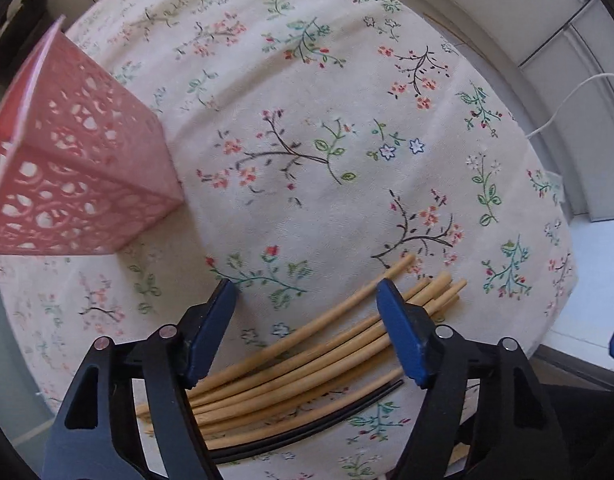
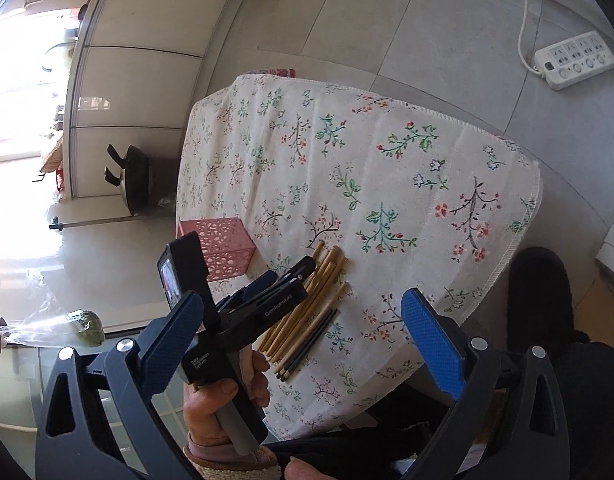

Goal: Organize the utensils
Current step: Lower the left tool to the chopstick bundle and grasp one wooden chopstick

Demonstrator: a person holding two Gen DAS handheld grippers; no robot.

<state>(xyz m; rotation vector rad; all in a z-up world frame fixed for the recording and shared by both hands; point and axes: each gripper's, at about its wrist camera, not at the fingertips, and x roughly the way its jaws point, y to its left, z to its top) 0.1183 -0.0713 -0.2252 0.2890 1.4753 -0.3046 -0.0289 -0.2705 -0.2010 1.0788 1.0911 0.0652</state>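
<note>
A bundle of bamboo chopsticks [image 1: 307, 356] lies on the floral tablecloth [image 1: 307, 120], with a black pair [image 1: 307, 432] along its near side. My left gripper [image 1: 307, 286] points down over the bundle and is open. Its blue fingers [image 1: 401, 332] straddle the sticks without pressing them. A pink perforated basket [image 1: 79, 160] stands to the left. In the right wrist view a hand [image 2: 227, 396] holds the left gripper [image 2: 291, 276] over the chopsticks [image 2: 307, 312], beside the basket [image 2: 227, 248]. My right gripper [image 2: 303, 300] hangs open off the table's near edge, with nothing between its pads.
The cloth-covered table [image 2: 387, 128] is small, with its edges close on every side. On the floor lie a white power strip [image 2: 575, 60] with its cable, a dark pan [image 2: 135, 184] and a plastic bag [image 2: 67, 326]. A black fuzzy shape [image 2: 543, 292] sits at the table's right.
</note>
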